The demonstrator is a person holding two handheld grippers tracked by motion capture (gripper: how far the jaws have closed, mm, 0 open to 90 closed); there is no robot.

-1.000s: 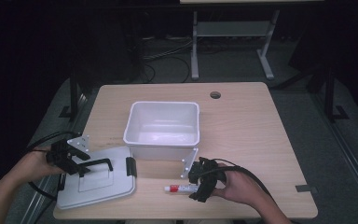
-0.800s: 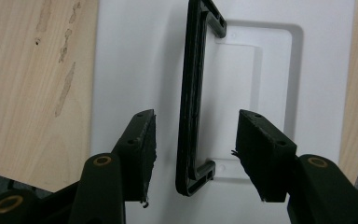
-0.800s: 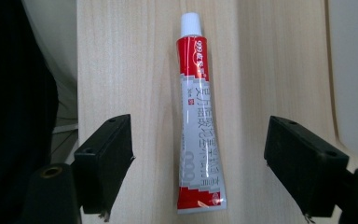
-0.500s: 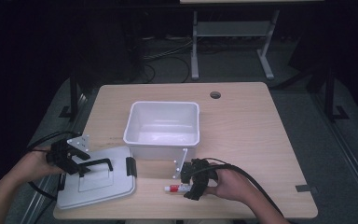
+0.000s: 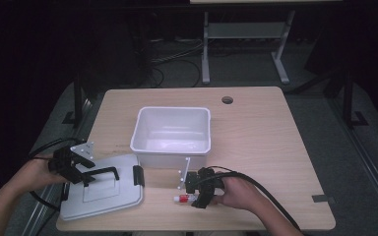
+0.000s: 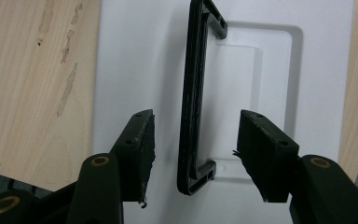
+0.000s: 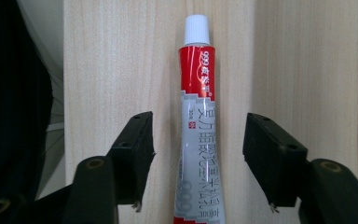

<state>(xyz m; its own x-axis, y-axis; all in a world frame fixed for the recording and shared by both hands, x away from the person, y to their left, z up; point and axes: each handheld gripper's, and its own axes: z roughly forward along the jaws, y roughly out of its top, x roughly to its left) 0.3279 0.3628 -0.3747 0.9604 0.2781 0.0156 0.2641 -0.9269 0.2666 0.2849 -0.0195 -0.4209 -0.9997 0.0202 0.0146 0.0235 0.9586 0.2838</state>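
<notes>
At the near edge of the wooden surface [image 5: 256, 128], the right hand-held gripper [image 5: 200, 192] sits low over a tube [image 7: 198, 126] with a white cap, a red band and a grey body, which lies flat on the wood just in front of the white bin [image 5: 172, 135]. In the right gripper view the tube runs lengthwise between the two black jaws, which have just been closing around it (a gap of bare wood shows on each side, so the pads are not pressing on it). To the left, the left hand-held gripper [image 5: 74, 167] hovers at the edge of the white lid [image 5: 103, 194], which lies flat beside the bin, near the front left corner of the surface. In the left gripper view its jaws stand partly open on either side of one end of the lid's black handle [image 6: 193, 98], with clear space between each pad and the handle, so nothing is gripped there.
</notes>
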